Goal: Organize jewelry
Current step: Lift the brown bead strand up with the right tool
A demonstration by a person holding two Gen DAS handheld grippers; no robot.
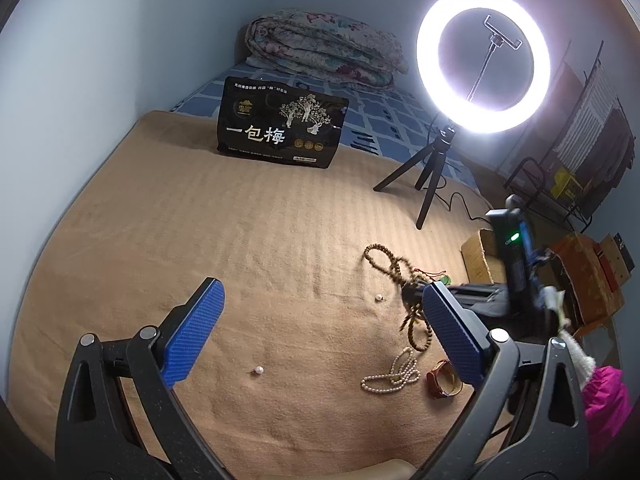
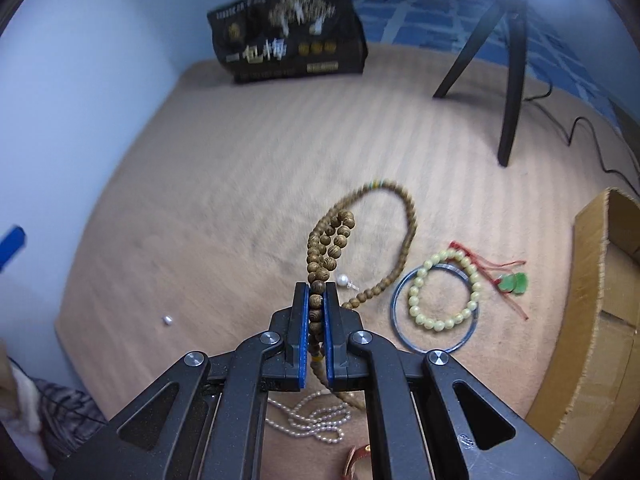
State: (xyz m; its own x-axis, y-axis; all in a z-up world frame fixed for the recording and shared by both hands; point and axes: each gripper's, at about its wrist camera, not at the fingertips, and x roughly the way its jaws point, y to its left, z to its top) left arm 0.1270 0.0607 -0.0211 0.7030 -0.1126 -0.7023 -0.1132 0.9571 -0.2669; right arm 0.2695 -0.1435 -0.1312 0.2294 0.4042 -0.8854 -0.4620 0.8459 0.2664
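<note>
My right gripper (image 2: 316, 300) is shut on a long brown wooden bead necklace (image 2: 332, 236); part of the strand is lifted and part trails on the tan blanket (image 2: 200, 160). The necklace also shows in the left wrist view (image 1: 384, 258). My left gripper (image 1: 320, 328) is open and empty above the blanket, left of the jewelry. A white pearl necklace (image 1: 390, 376) and a brown bangle (image 1: 442, 380) lie near its right finger. A pale green bead bracelet (image 2: 444, 292) lies on a blue ring (image 2: 400, 320), beside a green pendant on red cord (image 2: 512, 282). Loose pearls (image 1: 258, 370) (image 2: 344, 280) lie apart.
A cardboard box (image 2: 600, 312) stands at the blanket's right edge. A black snack bag (image 1: 280, 128) stands at the back. A ring light on a tripod (image 1: 480, 60) stands at the back right, its cable trailing. A folded quilt (image 1: 324, 48) lies behind.
</note>
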